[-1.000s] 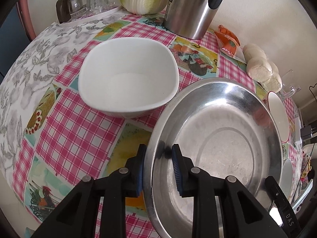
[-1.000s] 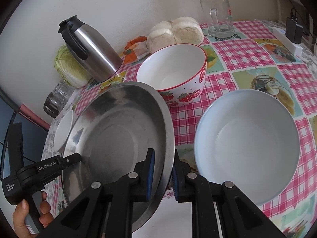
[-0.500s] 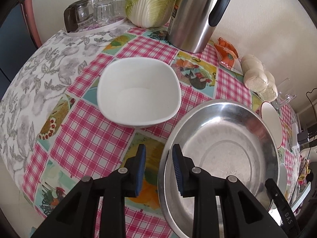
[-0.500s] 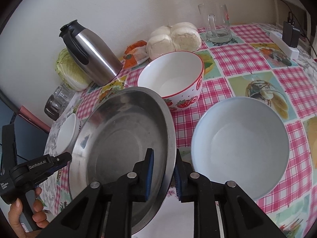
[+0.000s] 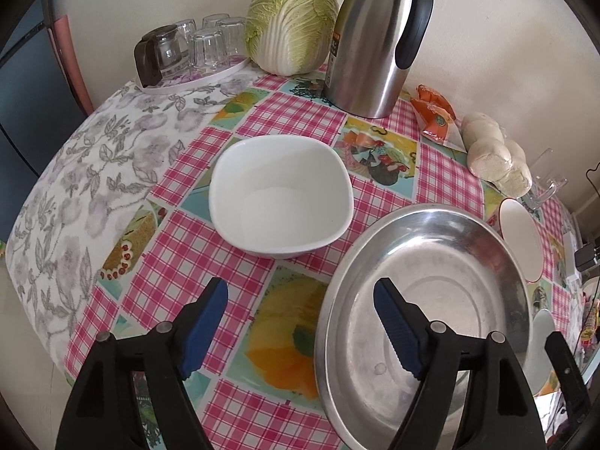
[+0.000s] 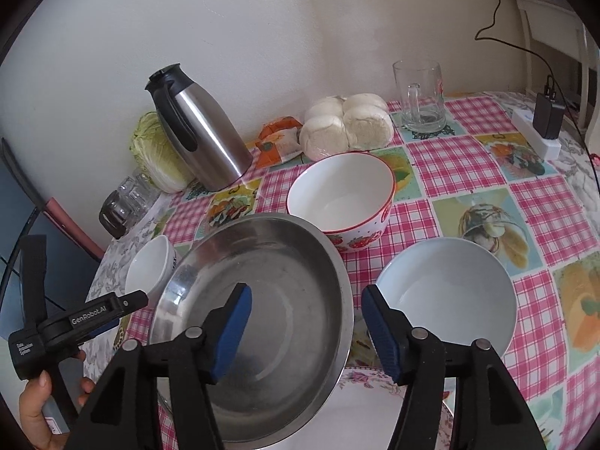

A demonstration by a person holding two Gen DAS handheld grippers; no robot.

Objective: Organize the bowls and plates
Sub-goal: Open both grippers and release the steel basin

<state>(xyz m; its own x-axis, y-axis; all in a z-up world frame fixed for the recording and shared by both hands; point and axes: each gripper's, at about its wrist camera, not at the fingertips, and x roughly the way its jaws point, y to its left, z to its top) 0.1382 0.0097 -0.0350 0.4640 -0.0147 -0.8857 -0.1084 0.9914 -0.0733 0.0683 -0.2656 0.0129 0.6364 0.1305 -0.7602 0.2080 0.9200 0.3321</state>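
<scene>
Counter cloth (image 5: 292, 116): pink check with picture squares, grey floral toward the edge. Beyond the fingers, against the wall: steel thermos jug (image 5: 375, 45) with black handle, upright; napa cabbage (image 5: 292, 18) just beside it. Farther out on that side, a round tray (image 5: 195, 78) carrying upturned glasses (image 5: 210, 43). To the jug's other side: orange packet (image 6: 279, 138), bagged white buns (image 6: 347, 125), then an empty glass mug (image 6: 420, 95). White power strip (image 6: 536, 135) with black adapter at the far corner.
</scene>
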